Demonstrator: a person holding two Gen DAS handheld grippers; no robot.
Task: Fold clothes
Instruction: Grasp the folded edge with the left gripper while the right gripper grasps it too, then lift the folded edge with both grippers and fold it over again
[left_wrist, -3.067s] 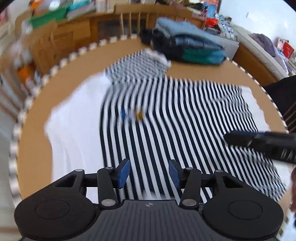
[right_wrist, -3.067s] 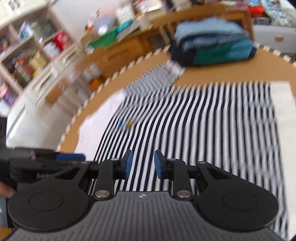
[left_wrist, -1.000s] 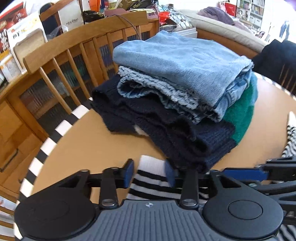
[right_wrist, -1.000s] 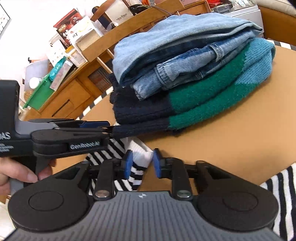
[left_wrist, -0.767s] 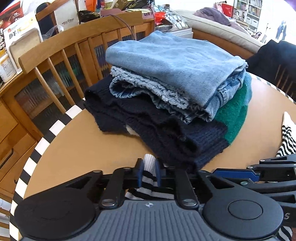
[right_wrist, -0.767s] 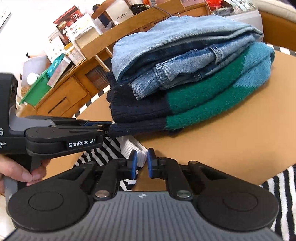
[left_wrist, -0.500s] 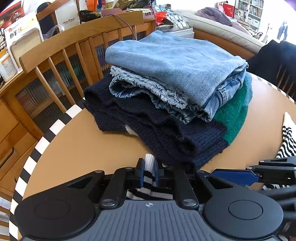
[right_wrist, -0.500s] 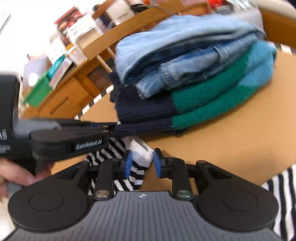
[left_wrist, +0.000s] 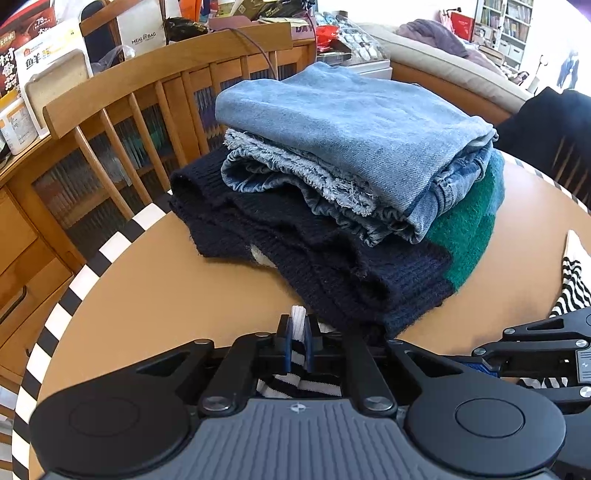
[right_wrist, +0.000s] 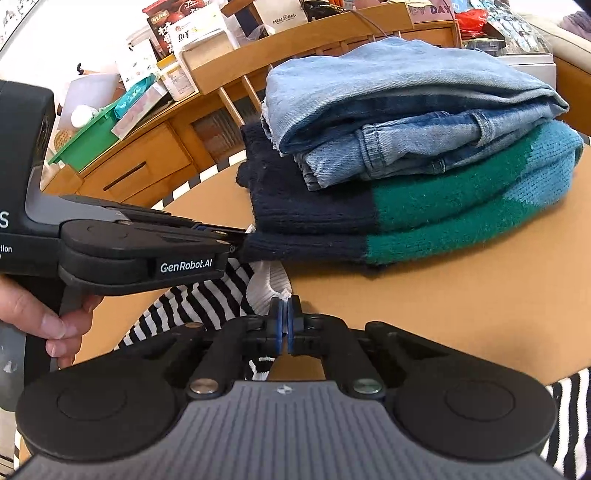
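Note:
A black-and-white striped top lies on the round table, its white ribbed sleeve cuff right beside a stack of folded clothes. My left gripper has its jaws closing tight on the cuff, which stands up between the blue pads. My right gripper is closing on the cuff's other edge, pads almost touching with thin cloth pinched between them. The left gripper reaches in from the left in the right wrist view. The right gripper shows at the lower right of the left wrist view.
The stack, folded jeans on a navy and green sweater, sits just beyond the cuff. A wooden chair and a cluttered sideboard stand behind the table. A person's hand grips the left tool. More striped cloth lies at right.
Both grippers went from over the spread striped top to its sleeve cuff by the stack. The left one closed on the cuff; the right one closed, opened briefly, then closed again.

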